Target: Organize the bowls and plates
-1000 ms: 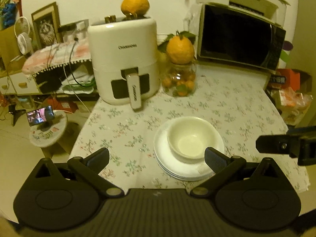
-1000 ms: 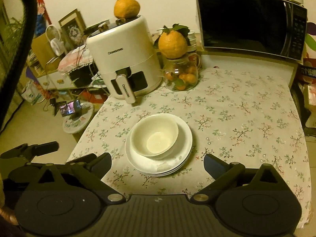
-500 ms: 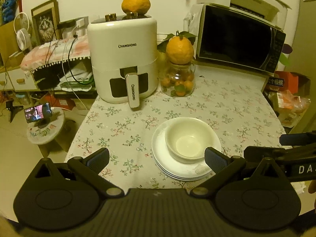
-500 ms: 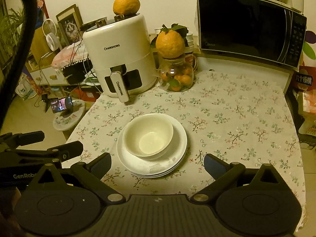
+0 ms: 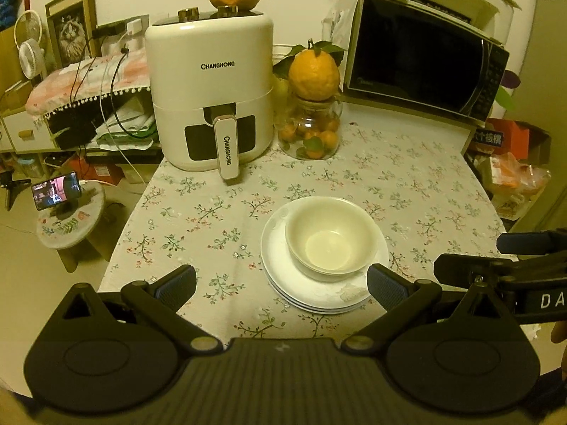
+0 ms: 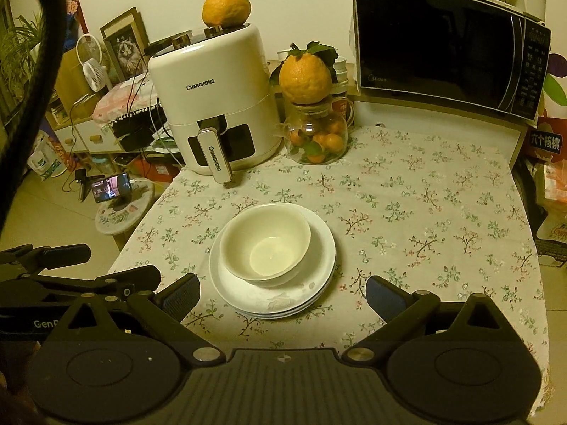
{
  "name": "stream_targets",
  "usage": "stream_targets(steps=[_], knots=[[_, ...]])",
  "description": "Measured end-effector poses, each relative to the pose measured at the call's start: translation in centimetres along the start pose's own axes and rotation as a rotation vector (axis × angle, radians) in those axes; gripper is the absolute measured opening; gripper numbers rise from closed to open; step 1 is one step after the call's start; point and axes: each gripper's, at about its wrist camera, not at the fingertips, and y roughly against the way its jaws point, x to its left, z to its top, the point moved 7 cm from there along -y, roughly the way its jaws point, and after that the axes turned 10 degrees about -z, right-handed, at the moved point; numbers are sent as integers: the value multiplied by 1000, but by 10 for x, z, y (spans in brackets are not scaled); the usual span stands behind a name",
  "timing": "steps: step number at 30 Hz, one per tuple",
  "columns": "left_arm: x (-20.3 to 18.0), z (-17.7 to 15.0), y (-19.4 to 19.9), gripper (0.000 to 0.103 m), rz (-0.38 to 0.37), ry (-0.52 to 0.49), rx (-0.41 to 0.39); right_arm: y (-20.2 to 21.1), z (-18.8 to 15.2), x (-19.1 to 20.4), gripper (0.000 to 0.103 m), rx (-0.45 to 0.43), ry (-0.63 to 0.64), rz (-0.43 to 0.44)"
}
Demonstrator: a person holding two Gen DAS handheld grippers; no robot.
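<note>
Spread wide and holding nothing in the left wrist view: left gripper [image 5: 281, 285], both dark-padded fingers [image 5: 176, 287] parted above the near edge of the table [image 5: 418, 177]. Just beyond the fingertips, a stack of white plates [image 5: 283, 269] on the flowered cloth, with a cream bowl [image 5: 329, 235] seated upright on top, shifted toward the far right of the stack. No contact between fingers and crockery. Farther back, a white air fryer [image 5: 209, 88] with a large orange fruit on its lid, a glass jar [image 5: 312, 134] of small oranges capped by another big fruit, and a black microwave [image 5: 425, 56] on the right. At the right edge, part of the right gripper [image 5: 496, 269] seen from the side, beside the plates but apart from them.

Likewise parted and empty in the right wrist view: right gripper [image 6: 282, 294], hovering at the near table [image 6: 443, 194] edge. Plates [image 6: 319, 269] and bowl [image 6: 265, 241] ahead between the fingertips, slightly left of centre, bowl toward the far left of the stack. Air fryer [image 6: 212, 106], glass jar [image 6: 315, 138] and microwave [image 6: 443, 42] along the back. At lower left, the left gripper [image 6: 88, 269], off the table corner, its opening not judgeable from this angle.
</note>
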Motion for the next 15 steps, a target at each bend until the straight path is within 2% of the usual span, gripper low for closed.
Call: stream_targets(steps=[15], knots=[[-1, -1, -4, 103, -5, -15, 29, 0, -1, 0, 99, 3, 4, 2]])
